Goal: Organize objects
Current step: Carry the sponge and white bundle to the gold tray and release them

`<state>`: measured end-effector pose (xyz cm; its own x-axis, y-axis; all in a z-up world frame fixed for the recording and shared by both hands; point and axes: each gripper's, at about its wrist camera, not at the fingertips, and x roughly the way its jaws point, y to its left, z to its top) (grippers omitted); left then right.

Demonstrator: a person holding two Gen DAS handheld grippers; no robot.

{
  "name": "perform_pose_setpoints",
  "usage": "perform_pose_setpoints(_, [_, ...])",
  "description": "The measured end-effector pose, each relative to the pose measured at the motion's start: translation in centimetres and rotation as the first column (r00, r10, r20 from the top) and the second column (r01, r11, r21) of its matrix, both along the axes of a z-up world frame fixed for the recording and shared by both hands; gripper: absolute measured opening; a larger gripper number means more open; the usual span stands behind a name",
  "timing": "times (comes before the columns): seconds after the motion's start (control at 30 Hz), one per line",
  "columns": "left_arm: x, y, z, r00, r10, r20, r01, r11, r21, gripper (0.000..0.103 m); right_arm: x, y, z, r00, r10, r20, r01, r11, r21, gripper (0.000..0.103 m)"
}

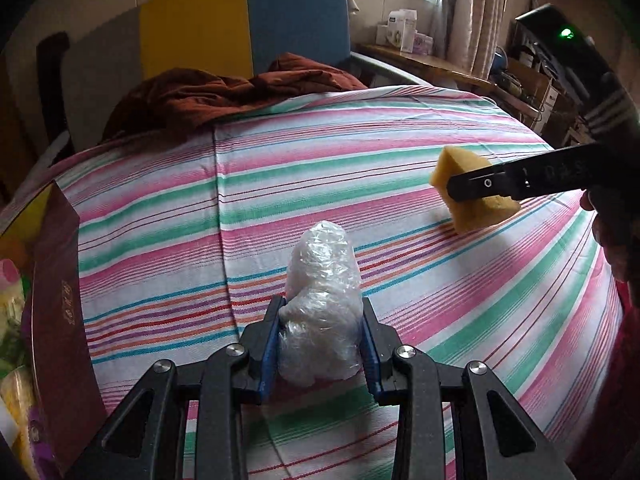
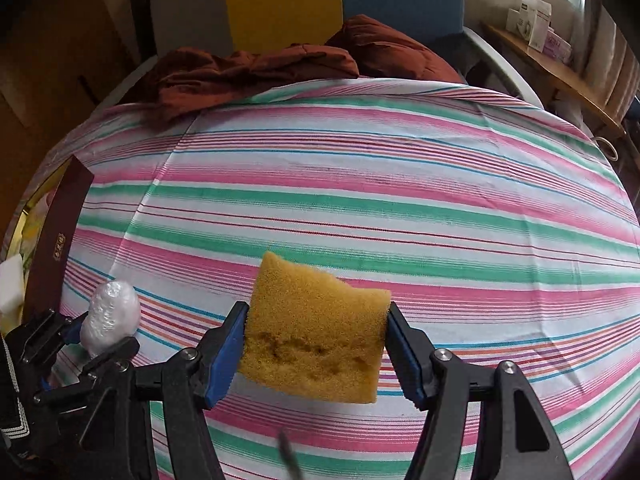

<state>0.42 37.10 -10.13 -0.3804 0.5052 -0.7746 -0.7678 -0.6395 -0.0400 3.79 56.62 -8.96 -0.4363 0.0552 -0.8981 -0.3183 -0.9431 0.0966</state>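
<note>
My left gripper (image 1: 322, 312) is shut on a crumpled clear plastic bag (image 1: 320, 304) and holds it just above the striped cloth. The bag and the left gripper (image 2: 106, 330) also show at the lower left of the right wrist view. My right gripper (image 2: 316, 320) is shut on a yellow sponge (image 2: 316, 332), held above the cloth. In the left wrist view the sponge (image 1: 468, 196) sits in the right gripper (image 1: 460, 188) at the right, tilted, near the cloth.
A pink, green and white striped cloth (image 1: 360, 184) covers the table. A dark red box (image 1: 60, 320) with mixed items stands at the left edge. A rust-brown garment (image 1: 224, 92) lies at the far side. A shelf with boxes (image 1: 404, 32) is behind.
</note>
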Motion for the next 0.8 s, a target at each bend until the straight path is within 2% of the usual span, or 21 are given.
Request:
perform_pose_setpoints(0.2, [-0.18, -0.62, 0.15, 1.000, 0.008, 0.013, -0.009, 1.000, 0.020, 0.035, -0.24, 0.03, -0.33, 1.000, -0.006, 0.013, 0.006, 1.000, 0.004, 0.067])
perform_pose_setpoints(0.8, [0.36, -0.61, 0.49, 1.000, 0.011, -0.022, -0.011, 1.000, 0.010, 0.035, -0.61, -0.69, -0.35, 1.000, 0.002, 0.021, -0.002, 1.000, 0.031, 0.067])
